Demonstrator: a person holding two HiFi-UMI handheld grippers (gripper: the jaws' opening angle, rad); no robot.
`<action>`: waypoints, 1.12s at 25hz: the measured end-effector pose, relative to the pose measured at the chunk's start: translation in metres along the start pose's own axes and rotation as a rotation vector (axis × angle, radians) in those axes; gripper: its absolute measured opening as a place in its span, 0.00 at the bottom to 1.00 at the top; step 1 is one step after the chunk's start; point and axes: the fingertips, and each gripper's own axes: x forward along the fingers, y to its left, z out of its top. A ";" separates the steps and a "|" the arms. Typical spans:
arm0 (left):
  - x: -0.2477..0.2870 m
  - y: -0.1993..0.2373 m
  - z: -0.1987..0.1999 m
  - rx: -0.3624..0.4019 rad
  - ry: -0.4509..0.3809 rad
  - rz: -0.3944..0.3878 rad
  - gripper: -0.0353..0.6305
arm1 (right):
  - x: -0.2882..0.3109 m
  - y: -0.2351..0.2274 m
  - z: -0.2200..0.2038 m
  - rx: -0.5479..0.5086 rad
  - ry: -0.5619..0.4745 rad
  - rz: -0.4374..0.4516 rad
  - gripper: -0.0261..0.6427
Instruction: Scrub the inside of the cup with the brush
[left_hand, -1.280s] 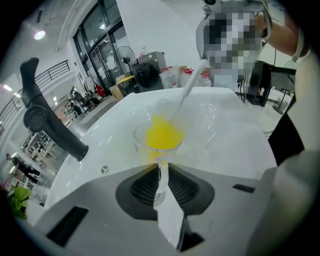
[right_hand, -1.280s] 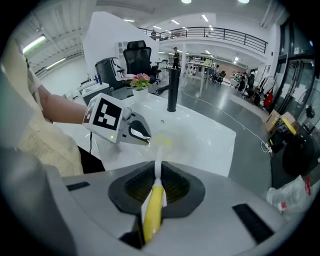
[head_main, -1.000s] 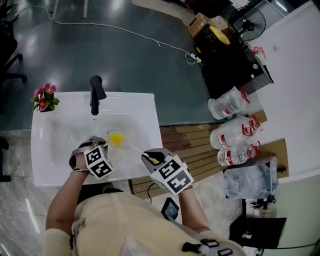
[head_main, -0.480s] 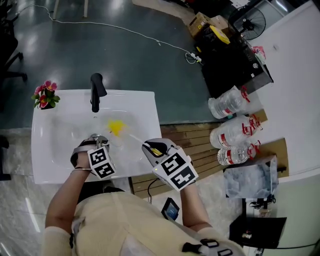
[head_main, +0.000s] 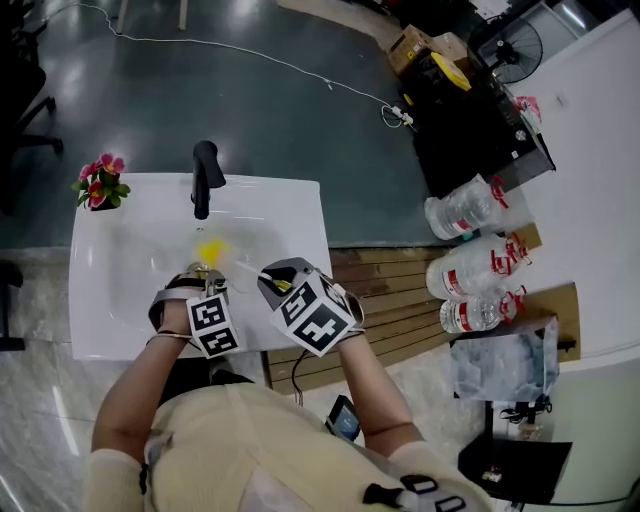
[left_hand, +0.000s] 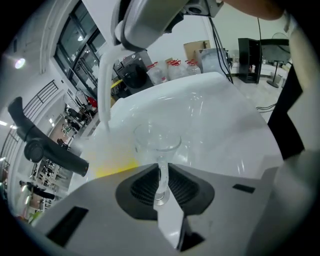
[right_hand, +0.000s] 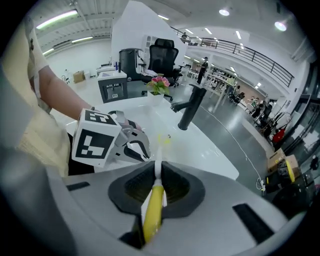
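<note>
Your left gripper (left_hand: 161, 174): fingers clenched on cup (left_hand: 157, 142) stem. Your right gripper (right_hand: 157, 175): fingers grasping brush (right_hand: 152, 210). Brush head beside cup; scrubbing seemingly outstanding.

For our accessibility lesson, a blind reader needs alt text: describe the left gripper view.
The left gripper is shut on the stem of a clear glass cup held over a white sink. A brush with a white handle and yellow bristles points down at the cup's left, near a black faucet.
</note>
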 end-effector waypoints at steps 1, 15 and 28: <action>0.000 0.000 0.000 0.002 0.001 -0.001 0.14 | 0.003 0.001 -0.001 -0.024 0.016 -0.002 0.11; -0.001 -0.001 -0.003 0.017 -0.007 -0.004 0.14 | 0.002 -0.026 -0.020 0.032 0.073 -0.057 0.11; -0.004 -0.001 -0.011 -0.036 -0.033 -0.022 0.14 | -0.002 -0.039 -0.046 0.087 0.119 -0.086 0.11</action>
